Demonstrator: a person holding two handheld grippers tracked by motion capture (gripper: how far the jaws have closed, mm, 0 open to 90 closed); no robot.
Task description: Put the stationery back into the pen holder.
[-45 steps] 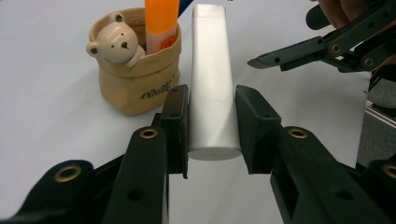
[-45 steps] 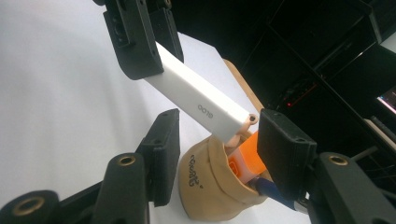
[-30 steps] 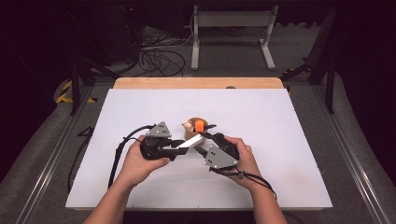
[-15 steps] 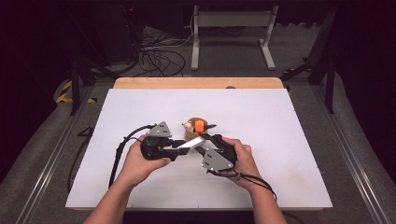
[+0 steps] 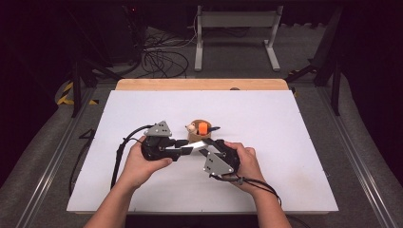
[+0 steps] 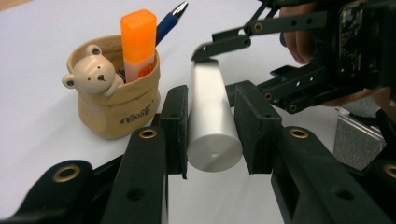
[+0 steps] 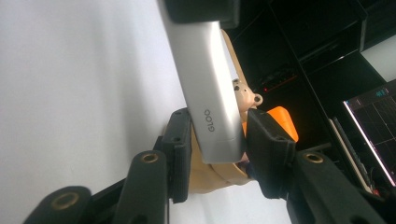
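A silver glue stick (image 6: 210, 107) hangs level above the white table, spanning both grippers. My left gripper (image 6: 210, 128) is shut on its near end, pads pressing both sides. My right gripper (image 7: 217, 140) grips the other end, marked GLOO (image 7: 205, 84); its jaws have just been closing, and the pads now meet the tube. In the high view the left gripper (image 5: 189, 150) and right gripper (image 5: 206, 145) face each other over the stick (image 5: 197, 146). Just behind stands a tan bear pen holder (image 6: 116, 112) with an orange highlighter (image 6: 138, 42) and a blue pen (image 6: 170, 21).
The holder (image 5: 196, 137) stands close behind the two gripper tips, mid-table. The white table top (image 5: 285, 142) stretches wide to the right, left and front. A wooden strip (image 5: 199, 84) edges the far side. Cables trail from each gripper.
Both hands and the stick keep their places. The right gripper's jaws sit a little tighter around the stick's end.
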